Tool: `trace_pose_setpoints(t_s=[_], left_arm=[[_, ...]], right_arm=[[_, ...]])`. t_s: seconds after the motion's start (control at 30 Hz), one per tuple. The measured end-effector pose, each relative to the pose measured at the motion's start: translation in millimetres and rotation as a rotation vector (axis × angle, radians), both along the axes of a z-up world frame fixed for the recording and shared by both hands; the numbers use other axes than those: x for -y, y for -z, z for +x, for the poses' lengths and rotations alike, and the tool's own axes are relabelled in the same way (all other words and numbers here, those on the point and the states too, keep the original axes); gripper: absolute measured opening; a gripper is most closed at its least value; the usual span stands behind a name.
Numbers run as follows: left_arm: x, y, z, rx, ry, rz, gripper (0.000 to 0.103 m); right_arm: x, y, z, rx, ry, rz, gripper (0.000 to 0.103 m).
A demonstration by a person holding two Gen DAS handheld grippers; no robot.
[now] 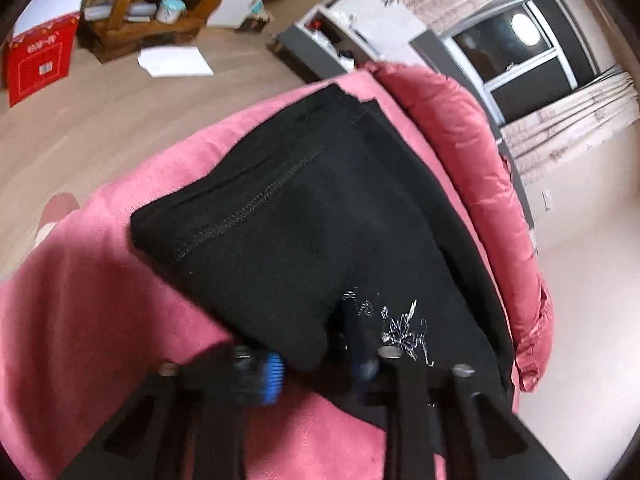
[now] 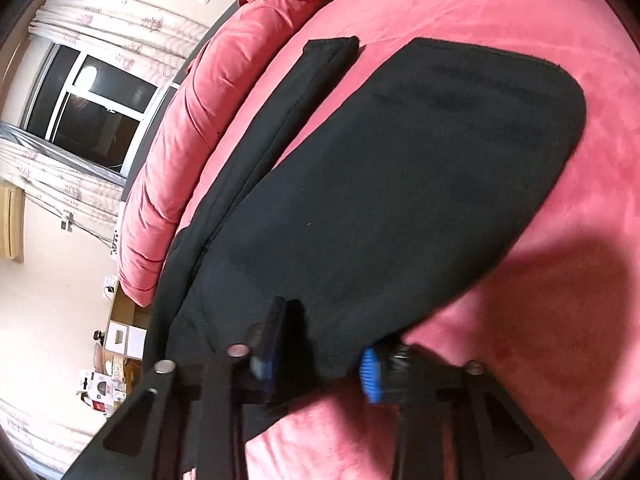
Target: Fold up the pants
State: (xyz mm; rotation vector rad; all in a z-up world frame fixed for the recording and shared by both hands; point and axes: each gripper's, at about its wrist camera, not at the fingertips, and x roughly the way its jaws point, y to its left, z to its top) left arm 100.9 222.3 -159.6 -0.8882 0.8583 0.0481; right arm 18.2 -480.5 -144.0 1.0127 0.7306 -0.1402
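Observation:
Black pants (image 1: 304, 216) lie folded over on a pink bed cover (image 1: 92, 320). A zip seam and a silver print show on them in the left wrist view. My left gripper (image 1: 320, 364) has a folded edge of the pants between its blue-tipped fingers (image 1: 274, 376), with the jaws apart by about the fold's thickness. In the right wrist view the pants (image 2: 400, 200) spread across the pink bed cover (image 2: 560, 320), one leg (image 2: 280, 120) running beside the other. My right gripper (image 2: 316, 368) has the near edge of the pants between its blue-tipped fingers (image 2: 370, 376).
A pink quilt (image 1: 472, 152) is bunched along the bed's far side. Beyond the bed are a wood floor (image 1: 100, 120), a red box (image 1: 40, 56), a wooden shelf (image 1: 140, 16) and a window with curtains (image 2: 92, 96).

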Motion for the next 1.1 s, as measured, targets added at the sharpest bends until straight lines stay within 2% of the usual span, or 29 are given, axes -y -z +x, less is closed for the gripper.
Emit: trace_pose_setpoints(t_s=[0.03, 0.13, 0.43, 0.63, 0.8, 0.9, 0.97, 1.03, 1.1], left_arm=[[-1, -1, 3, -0.004, 0.016, 0.004, 0.013], [-1, -10, 3, 0.000, 0.048, 0.033, 0.008], [4, -53, -24, 0.059, 0.107, 0.089, 0.007], [-2, -61, -61, 0.005, 0.158, 0.071, 0.007], [4, -51, -85, -0.070, 0.200, 0.069, 0.007], [13, -40, -89, -0.123, 0.222, 0.115, 0.007], [18, -30, -88, -0.170, 0.234, 0.143, 0.007], [17, -26, -88, -0.191, 0.230, 0.136, 0.008], [14, -28, -88, -0.186, 0.220, 0.124, 0.012]], right_arm=[[5, 0, -3, 0.007, 0.010, -0.009, 0.017], [17, -1, -8, 0.024, 0.032, 0.011, 0.011], [23, -44, -21, 0.062, 0.033, -0.088, 0.008], [34, -58, -47, 0.054, 0.055, -0.102, 0.008], [40, -52, -67, 0.000, 0.061, -0.143, 0.008], [47, -37, -71, -0.039, 0.095, -0.113, 0.008], [49, -24, -69, -0.097, 0.101, -0.117, 0.008], [48, -16, -67, -0.129, 0.100, -0.131, 0.008], [53, -12, -67, -0.135, 0.129, -0.088, 0.008]])
